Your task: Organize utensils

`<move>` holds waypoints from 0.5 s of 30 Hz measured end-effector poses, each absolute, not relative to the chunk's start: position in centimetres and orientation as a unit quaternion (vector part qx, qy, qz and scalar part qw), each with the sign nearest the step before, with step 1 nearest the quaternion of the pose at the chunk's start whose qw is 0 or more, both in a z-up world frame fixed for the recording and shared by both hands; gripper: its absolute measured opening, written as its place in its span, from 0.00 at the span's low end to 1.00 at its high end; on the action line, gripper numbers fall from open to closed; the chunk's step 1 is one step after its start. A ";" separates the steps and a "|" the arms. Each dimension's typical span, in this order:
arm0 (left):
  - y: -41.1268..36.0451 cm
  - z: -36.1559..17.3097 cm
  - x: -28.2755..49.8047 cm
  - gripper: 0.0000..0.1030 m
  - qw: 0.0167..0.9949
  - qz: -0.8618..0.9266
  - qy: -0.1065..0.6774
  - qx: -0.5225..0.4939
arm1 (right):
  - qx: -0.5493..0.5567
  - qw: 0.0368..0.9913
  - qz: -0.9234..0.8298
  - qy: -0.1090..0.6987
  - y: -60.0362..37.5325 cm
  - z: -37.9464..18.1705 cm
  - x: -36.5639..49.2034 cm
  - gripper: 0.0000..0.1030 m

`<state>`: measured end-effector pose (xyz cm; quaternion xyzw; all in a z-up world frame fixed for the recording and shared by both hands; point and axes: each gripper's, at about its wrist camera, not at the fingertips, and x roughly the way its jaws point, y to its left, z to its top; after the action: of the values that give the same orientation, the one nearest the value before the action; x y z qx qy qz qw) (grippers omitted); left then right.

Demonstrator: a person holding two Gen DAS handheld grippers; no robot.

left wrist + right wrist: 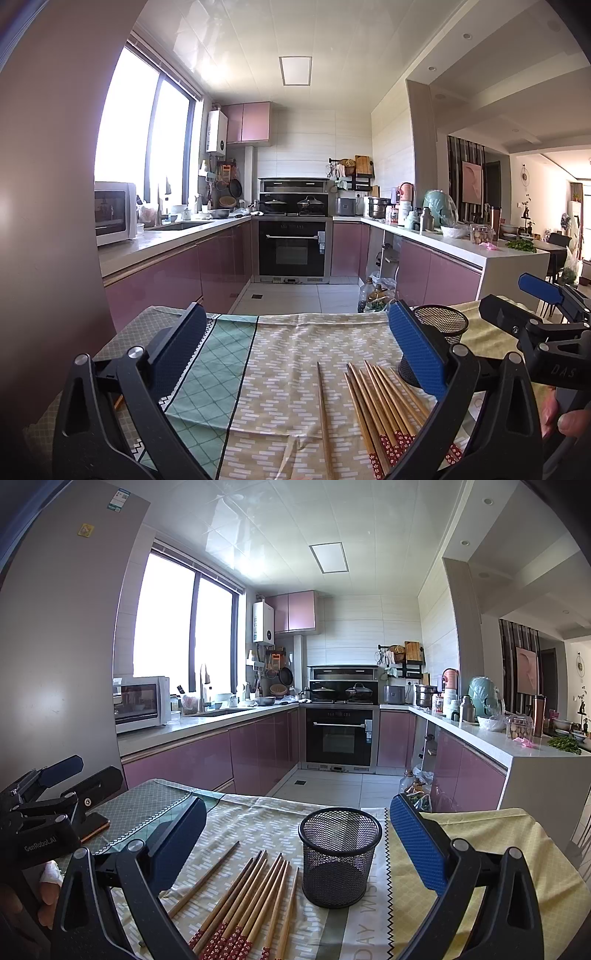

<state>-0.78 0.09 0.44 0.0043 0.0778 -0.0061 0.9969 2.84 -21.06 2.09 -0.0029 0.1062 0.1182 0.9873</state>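
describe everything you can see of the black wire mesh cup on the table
The black wire mesh cup is a round, open-topped cylinder of fine metal mesh with a solid rolled rim and a solid base band. It stands upright and looks empty. It rests on the patterned tablecloth, just right of the loose wooden chopsticks, apart from them. Neither gripper touches it.

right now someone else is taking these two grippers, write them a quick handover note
Left gripper: open, empty, above the tablecloth.
Right gripper: open, empty, facing the mesh holder.
Mesh holder: upright on the cloth, nothing visible in it.
Chopsticks: bundle flat on the cloth just left of the holder, patterned red ends toward you; one single chopstick lies apart, left of the bundle.
Done: nothing in the holder yet.
Left: pick up the chopsticks, the stray one included, and stand them in the holder.
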 end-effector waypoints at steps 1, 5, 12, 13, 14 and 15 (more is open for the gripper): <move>0.1 0.4 -0.8 0.95 0.997 -0.006 0.078 0.004 | -0.003 0.987 0.118 0.106 -21.1 2.1 2.8 0.94; 0.0 0.4 -0.7 0.95 0.997 -0.006 0.080 0.004 | -0.002 0.987 0.119 0.107 -21.1 2.1 2.9 0.94; -0.2 0.3 -0.6 0.95 0.997 -0.007 0.083 0.005 | -0.001 0.987 0.119 0.109 -21.2 2.1 3.0 0.94; -0.3 0.3 -0.6 0.95 0.996 -0.007 0.084 0.005 | 0.000 0.987 0.119 0.109 -21.2 2.0 3.0 0.94; -0.2 0.3 -0.5 0.95 0.996 -0.007 0.085 0.005 | 0.000 0.987 0.120 0.109 -21.2 2.0 3.0 0.94; -0.2 0.2 -0.5 0.95 0.996 -0.007 0.086 0.005 | 0.001 0.987 0.121 0.111 -21.2 2.0 3.1 0.94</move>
<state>-0.50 -0.23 0.24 0.0048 0.0862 -0.0069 0.9962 3.06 -21.19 1.98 0.0008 0.1108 0.1206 0.9865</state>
